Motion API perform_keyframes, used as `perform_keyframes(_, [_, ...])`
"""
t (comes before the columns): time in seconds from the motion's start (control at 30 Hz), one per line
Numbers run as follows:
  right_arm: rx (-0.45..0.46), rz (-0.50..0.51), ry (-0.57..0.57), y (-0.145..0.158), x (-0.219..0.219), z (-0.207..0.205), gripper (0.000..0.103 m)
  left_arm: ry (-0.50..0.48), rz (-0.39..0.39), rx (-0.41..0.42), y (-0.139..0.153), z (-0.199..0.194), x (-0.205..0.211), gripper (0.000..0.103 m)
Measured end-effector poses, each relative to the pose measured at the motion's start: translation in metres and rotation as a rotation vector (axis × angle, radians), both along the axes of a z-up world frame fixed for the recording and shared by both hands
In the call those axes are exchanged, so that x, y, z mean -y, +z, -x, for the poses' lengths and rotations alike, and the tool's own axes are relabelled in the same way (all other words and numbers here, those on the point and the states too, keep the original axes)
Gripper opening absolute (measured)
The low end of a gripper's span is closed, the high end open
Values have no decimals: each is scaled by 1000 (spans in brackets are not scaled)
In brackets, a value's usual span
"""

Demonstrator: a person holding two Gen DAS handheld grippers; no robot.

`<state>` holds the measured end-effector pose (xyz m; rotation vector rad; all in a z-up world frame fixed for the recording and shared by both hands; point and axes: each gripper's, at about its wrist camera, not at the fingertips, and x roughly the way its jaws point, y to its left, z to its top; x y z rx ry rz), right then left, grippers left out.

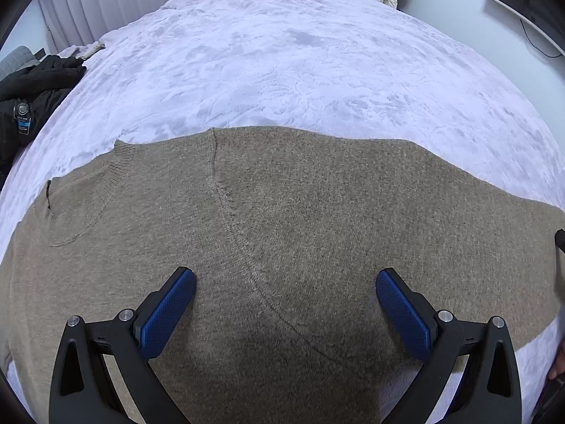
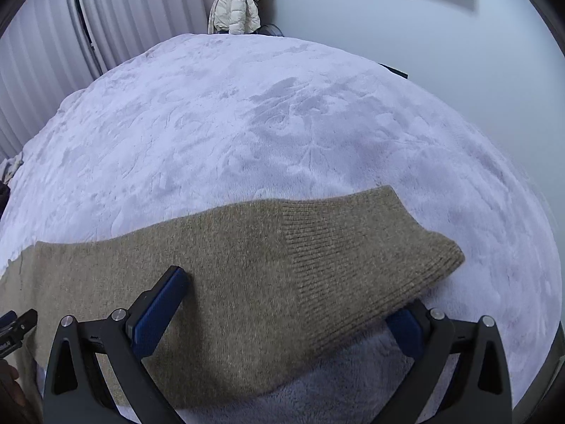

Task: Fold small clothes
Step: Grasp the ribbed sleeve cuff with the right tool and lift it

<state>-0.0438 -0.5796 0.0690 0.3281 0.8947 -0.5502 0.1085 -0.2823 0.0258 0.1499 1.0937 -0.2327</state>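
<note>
A tan knit sweater (image 1: 282, 229) lies spread on a pale lilac fleece blanket (image 1: 282, 63). In the left wrist view its ribbed collar (image 1: 120, 166) is at the left and a shoulder seam runs down the middle. My left gripper (image 1: 286, 282) is open, just above the sweater's body, holding nothing. In the right wrist view a sleeve (image 2: 282, 265) with a ribbed cuff (image 2: 388, 247) stretches to the right. My right gripper (image 2: 289, 296) is open with the sleeve lying between its jaws; the cuff's fabric covers the tip of the right finger.
Black clothing (image 1: 31, 92) is piled at the blanket's left edge. A white puffer jacket (image 2: 233, 3) hangs at the far wall beside curtains (image 2: 106, 17). A monitor (image 1: 526, 3) is mounted on the right wall. The left gripper's tip (image 2: 17, 321) shows at the right view's left edge.
</note>
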Motion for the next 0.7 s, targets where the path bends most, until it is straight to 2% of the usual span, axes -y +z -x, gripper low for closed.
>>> perform_keyframes(0.1, [7,17,8,0,0,-3,87,3,-4,2,-1,-4,3,103])
perform_keyframes(0.17, [21,10,18,0,1,-4,70,6,-7,5,-1,-6,6,103])
perform_keyframes(0.2, [26,10,21,1,2,-5,67,7,-12,6,-2,-7,8,103])
perform_keyframes(0.27, [38,15,24,3,2,-6,39,6,-18,10,-2,-10,11,103])
perform_keyframes(0.3, [51,10,25,5,3,-5,32,4,-19,11,-2,-11,13,103])
perform_keyframes(0.33, [71,-1,22,7,5,-1,15,4,-17,8,-2,-13,13,103])
perform_keyframes(0.37, [100,-18,15,10,8,3,8,1,-12,2,0,-14,13,103])
perform_keyframes(0.43, [174,-39,-11,20,13,18,8,3,26,11,10,-16,7,103])
perform_keyframes(0.53, [249,-33,-32,35,14,38,8,62,66,38,23,-22,-8,103])
perform_keyframes(0.63, [274,7,-35,45,9,42,8,97,66,-6,17,-31,-15,103])
perform_keyframes(0.7, [256,35,-30,45,5,35,7,79,18,-64,0,-34,-7,103])
